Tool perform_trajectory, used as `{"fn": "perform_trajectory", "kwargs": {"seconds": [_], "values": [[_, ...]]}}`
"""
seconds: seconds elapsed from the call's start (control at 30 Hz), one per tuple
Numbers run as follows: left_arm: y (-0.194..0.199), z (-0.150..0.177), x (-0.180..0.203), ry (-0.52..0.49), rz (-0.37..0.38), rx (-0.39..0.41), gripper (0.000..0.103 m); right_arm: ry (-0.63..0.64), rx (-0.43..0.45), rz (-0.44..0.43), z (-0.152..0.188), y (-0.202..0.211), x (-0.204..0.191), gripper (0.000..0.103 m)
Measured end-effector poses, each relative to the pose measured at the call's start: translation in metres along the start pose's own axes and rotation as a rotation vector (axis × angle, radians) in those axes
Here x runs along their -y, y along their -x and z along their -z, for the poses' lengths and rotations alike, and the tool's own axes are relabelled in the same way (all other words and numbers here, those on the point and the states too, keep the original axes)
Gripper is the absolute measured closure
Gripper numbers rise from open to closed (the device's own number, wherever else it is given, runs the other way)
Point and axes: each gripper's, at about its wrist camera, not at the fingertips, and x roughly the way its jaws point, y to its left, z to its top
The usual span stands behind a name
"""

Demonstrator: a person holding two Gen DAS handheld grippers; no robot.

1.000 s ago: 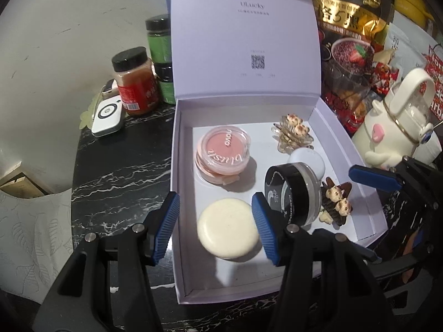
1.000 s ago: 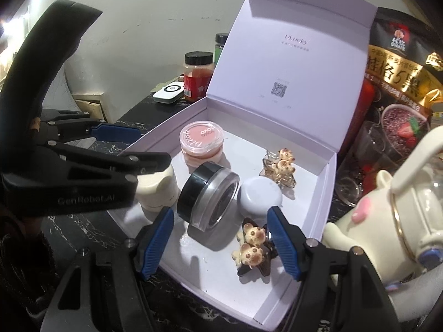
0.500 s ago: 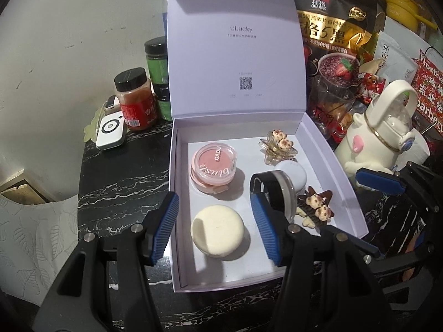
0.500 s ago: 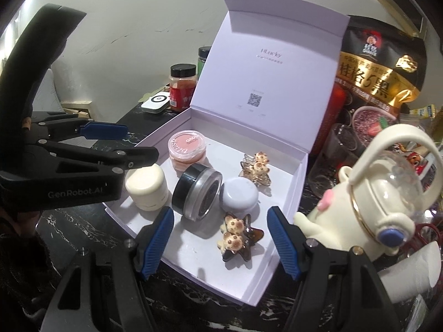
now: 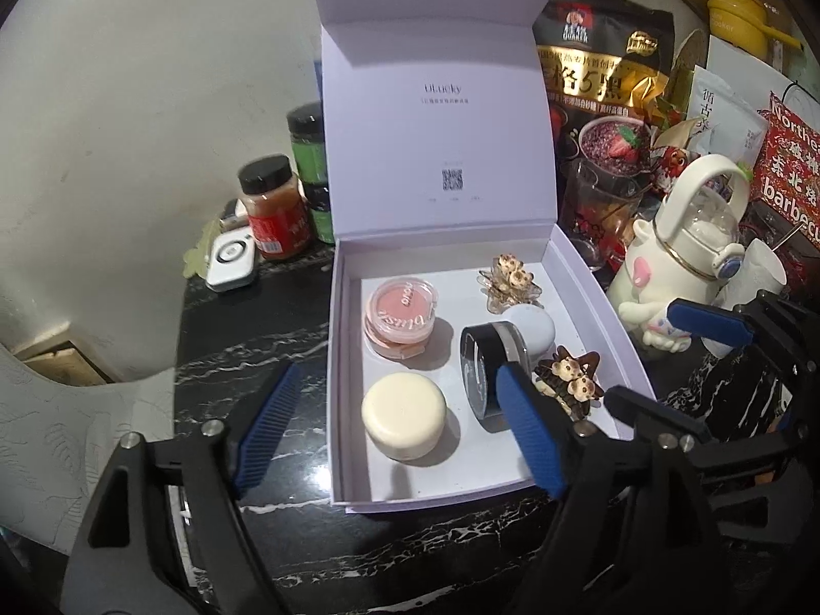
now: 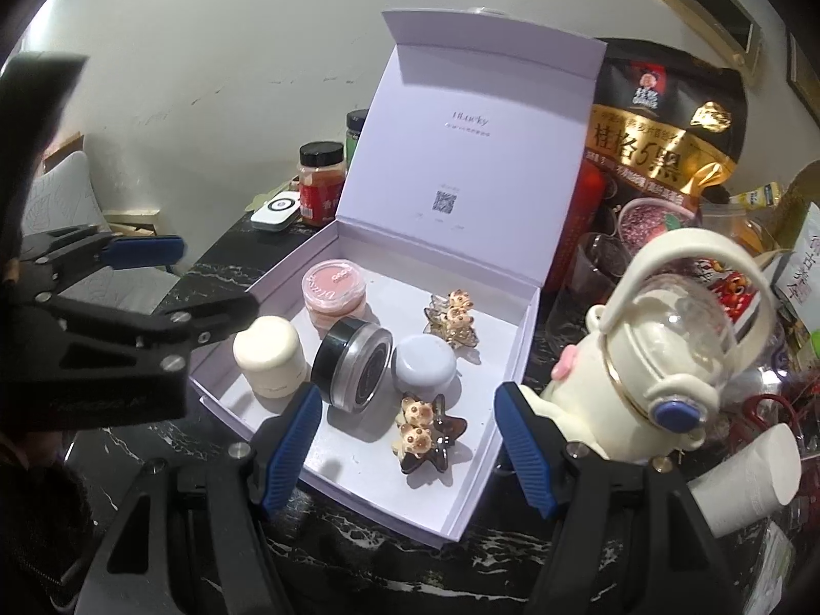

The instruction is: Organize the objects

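A lavender gift box [image 5: 342, 410] is sitting open on the black marbled bench [image 5: 246, 338], its lid [image 5: 435, 118] standing upright at the rear.

Contents, as seen in the left wrist view:
- A pink blush compact [image 5: 401, 315] is lying at the upper left of the box floor.
- A cream round jar [image 5: 403, 415] is standing below it, at the lower left.
- A black-lidded jar [image 5: 479, 374] is lying on its side at centre, touching a pale blue round jar [image 5: 533, 325] behind it.
- A gold hair clip [image 5: 508, 282] is resting at the upper right.
- A dark star-shaped hair clip [image 5: 569, 384] is resting at the lower right.

The left gripper [image 5: 394, 430] is hanging over the front of the box. Its blue fingers [image 5: 528, 425] have just been opening and are now standing wide apart, gripping nothing; the cream round jar is showing in the gap between them, untouched.

The right gripper [image 6: 407, 443] is hanging over the near corner of the box in its own view. Its fingers [image 6: 523, 443] are standing apart and holding nothing, with the dark star-shaped hair clip showing between them.

Outside the box, a red-labelled jar [image 5: 274, 207] and a white device [image 5: 230, 261] are standing at the left of the frame. A cream kettle-shaped bottle [image 5: 681, 251] and a snack bag [image 5: 599, 72] are standing at the right.
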Motion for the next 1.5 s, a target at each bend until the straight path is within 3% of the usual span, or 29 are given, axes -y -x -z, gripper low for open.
{"fn": "perform_trajectory", "kwargs": {"seconds": [0.8, 1.5], "values": [[0.081, 0.023, -0.001, 0.078, -0.020, 0.076, 0.007, -0.021, 0.109, 0.045, 0.010, 0.085, -0.007, 0.017], [0.122, 0.062, 0.013, 0.084, -0.044, 0.050, 0.006, -0.068, 0.066, 0.020, 0.056, 0.120, -0.005, 0.011]]}}
